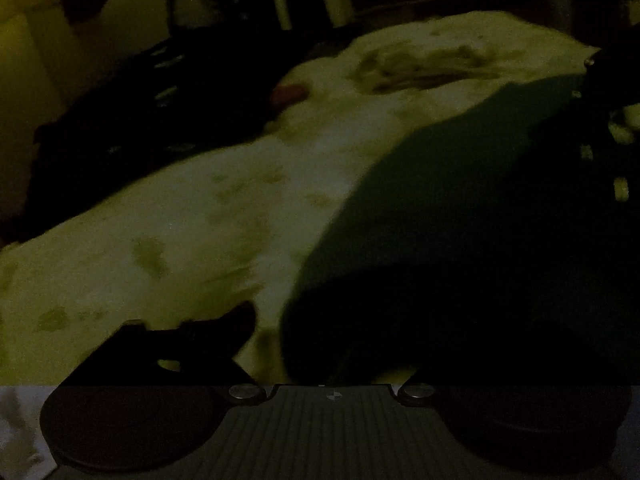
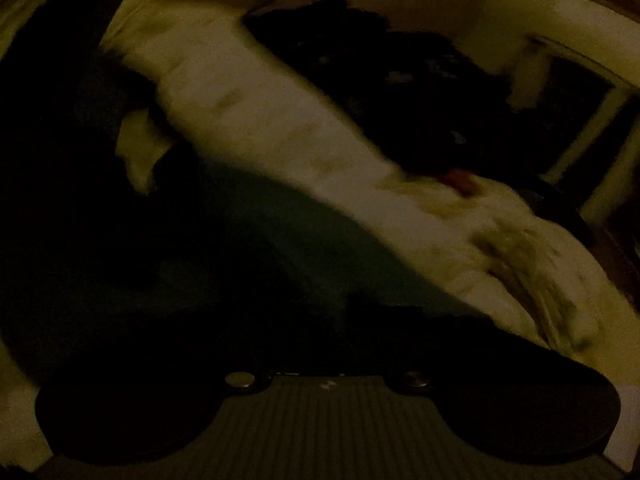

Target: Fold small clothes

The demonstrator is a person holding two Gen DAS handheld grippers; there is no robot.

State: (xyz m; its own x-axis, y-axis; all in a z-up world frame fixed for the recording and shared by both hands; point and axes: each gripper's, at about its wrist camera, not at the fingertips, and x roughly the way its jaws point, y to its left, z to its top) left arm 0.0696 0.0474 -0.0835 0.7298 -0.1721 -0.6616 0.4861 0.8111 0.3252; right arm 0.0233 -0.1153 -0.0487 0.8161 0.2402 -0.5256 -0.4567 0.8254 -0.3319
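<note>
Both views are very dark and blurred, so little detail can be made out. A pale bedspread (image 1: 180,232) with faint darker blotches is seen spread over a bed, and a dark green garment (image 1: 420,208) is laid on it. In the left wrist view the garment is found to the right of centre, running from the lower middle up toward the right edge, with the pale cover exposed to its left. In the right wrist view the same dark green garment (image 2: 288,236) is seen in the lower left and centre, with the bedspread (image 2: 280,120) crossing diagonally above it.

A small reddish object (image 1: 290,94) is seen resting on the cover beyond the garment, beside a heap of dark items (image 1: 132,120); it is also visible in the right wrist view (image 2: 460,182), near a dark heap (image 2: 420,92).

The left gripper (image 1: 320,344) is held low, close over the garment's near end; one dark finger (image 1: 192,340) is made out at the lower left, the other is lost in shadow. Whether its fingers are apart or clamped on cloth cannot be told. The right gripper (image 2: 332,336) is likewise swallowed by darkness against the garment, and the state of its fingers cannot be told either.
</note>
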